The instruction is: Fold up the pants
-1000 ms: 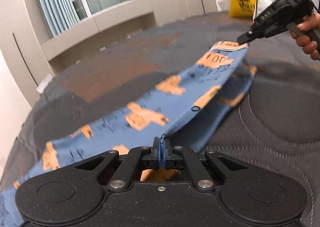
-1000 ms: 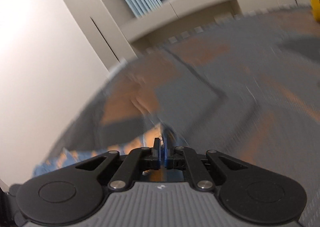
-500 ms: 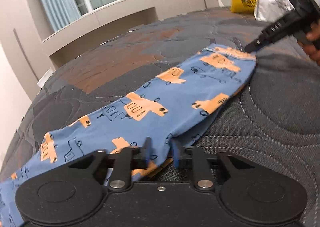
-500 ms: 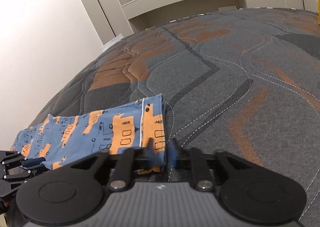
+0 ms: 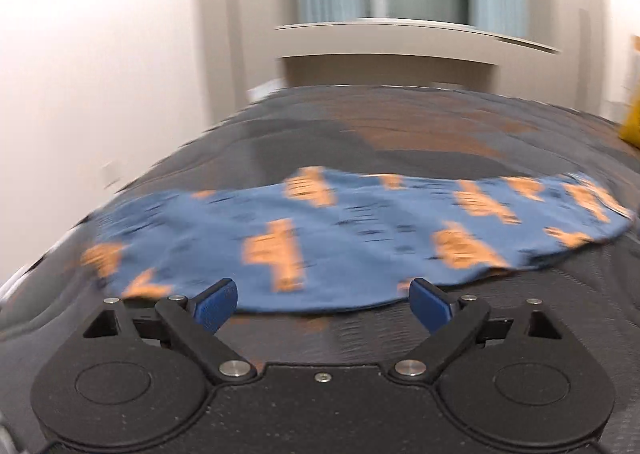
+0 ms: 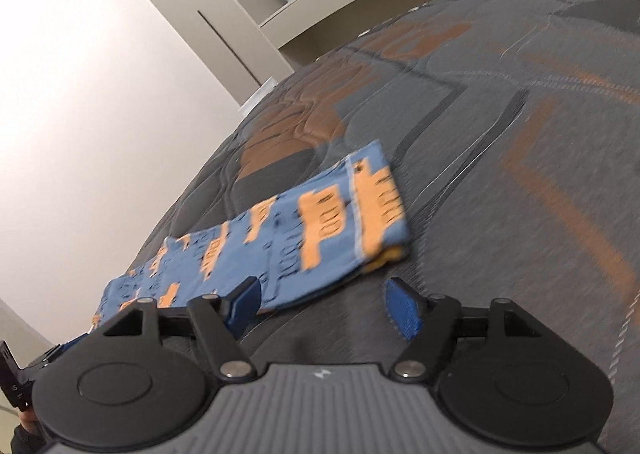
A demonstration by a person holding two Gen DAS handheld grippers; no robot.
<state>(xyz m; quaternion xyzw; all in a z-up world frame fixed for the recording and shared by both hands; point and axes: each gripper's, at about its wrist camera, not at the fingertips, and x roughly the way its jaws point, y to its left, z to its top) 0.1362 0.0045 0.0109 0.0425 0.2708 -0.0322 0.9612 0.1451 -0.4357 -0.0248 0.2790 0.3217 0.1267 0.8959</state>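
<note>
- The pants (image 5: 352, 246), blue with an orange vehicle print, lie flat on the quilted grey and brown mattress (image 6: 520, 134), near its left edge, as one long strip, leg on leg.
- The left claw (image 5: 322, 304) has its jaws apart and they are opening; no cloth is between the blue pads (image 5: 214, 304), which stand just before the near long edge of the strip.
- The right claw (image 6: 322, 308) is also apart and opening, with nothing between its pads (image 6: 402, 308). It is near the waistband end (image 6: 376, 206), where the white seam line shows.
- In my judgement the lengthwise fold is done and released, so the step in hand is to take a new grip for the crosswise fold.
- To do it well, each claw should go to one corner of the same short end, probably the cuff end, and pinch all layers together, not only the top one.
- Then the end should be lifted low and carried over to the waistband, so that the edges meet straight.
- The cloth looks thin and soft, so a quick pull may drag the lower layer and make wrinkles.
- The left wrist view is blurred, so I cannot tell whether the strip has small creases.
</note>
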